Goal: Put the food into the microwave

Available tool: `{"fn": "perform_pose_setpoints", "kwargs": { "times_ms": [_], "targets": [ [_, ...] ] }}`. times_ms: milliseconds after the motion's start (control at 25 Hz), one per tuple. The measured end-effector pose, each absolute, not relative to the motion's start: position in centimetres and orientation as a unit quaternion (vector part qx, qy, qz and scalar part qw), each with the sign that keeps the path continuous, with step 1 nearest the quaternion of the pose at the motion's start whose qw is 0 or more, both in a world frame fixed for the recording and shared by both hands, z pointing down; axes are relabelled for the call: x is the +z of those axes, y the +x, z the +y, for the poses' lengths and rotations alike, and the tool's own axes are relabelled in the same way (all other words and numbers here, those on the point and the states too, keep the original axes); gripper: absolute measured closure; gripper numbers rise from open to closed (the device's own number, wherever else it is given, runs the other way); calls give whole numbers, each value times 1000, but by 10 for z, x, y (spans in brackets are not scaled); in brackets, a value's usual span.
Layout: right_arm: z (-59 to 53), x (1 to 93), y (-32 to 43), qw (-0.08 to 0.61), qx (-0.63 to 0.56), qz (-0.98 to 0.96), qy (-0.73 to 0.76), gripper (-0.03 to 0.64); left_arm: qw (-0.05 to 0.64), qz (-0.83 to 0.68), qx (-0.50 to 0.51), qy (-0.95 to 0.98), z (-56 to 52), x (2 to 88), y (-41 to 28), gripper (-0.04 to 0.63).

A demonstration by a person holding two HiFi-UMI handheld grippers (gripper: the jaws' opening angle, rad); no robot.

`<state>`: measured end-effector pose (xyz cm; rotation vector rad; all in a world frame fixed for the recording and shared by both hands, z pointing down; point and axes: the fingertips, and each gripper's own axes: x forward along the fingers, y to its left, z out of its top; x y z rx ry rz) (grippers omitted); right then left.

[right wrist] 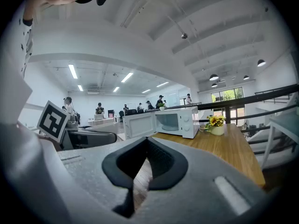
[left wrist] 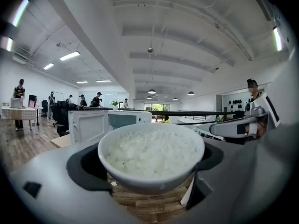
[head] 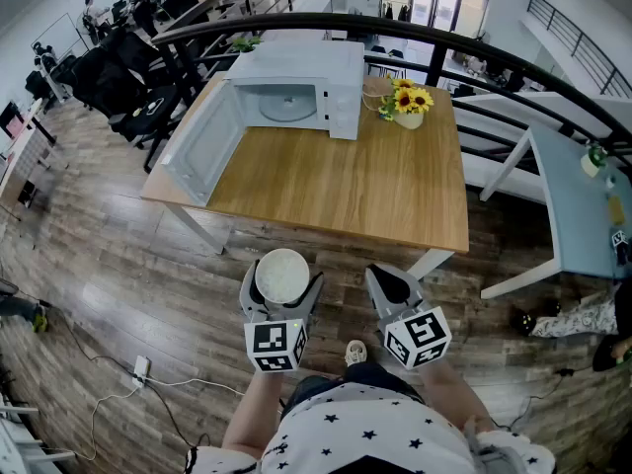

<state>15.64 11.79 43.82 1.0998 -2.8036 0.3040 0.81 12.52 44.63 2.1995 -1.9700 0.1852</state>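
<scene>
A white bowl of rice (head: 281, 275) (left wrist: 152, 155) sits between the jaws of my left gripper (head: 281, 282) (left wrist: 152, 174), which grip its sides over the wooden floor, short of the table. The white microwave (head: 296, 92) (left wrist: 110, 122) (right wrist: 173, 121) stands at the far left of the wooden table (head: 375, 186). Its door (head: 202, 146) hangs wide open to the left, and the glass turntable inside is bare. My right gripper (head: 393, 286) (right wrist: 140, 171) is beside the left one, shut and holding nothing.
A vase of sunflowers (head: 408, 102) (right wrist: 216, 122) stands right of the microwave. A black railing (head: 415, 33) curves behind the table. A pale blue table (head: 578, 200) is at the right. Cables and a power strip (head: 141, 368) lie on the floor at left.
</scene>
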Motion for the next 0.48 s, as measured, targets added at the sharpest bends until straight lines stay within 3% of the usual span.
{"fn": "perform_pose_setpoints", "kwargs": {
  "times_ms": [480],
  "targets": [
    [215,437,129,59,77,-928,361,612,90,-643,51,759,212,447,-3,66]
  ]
}}
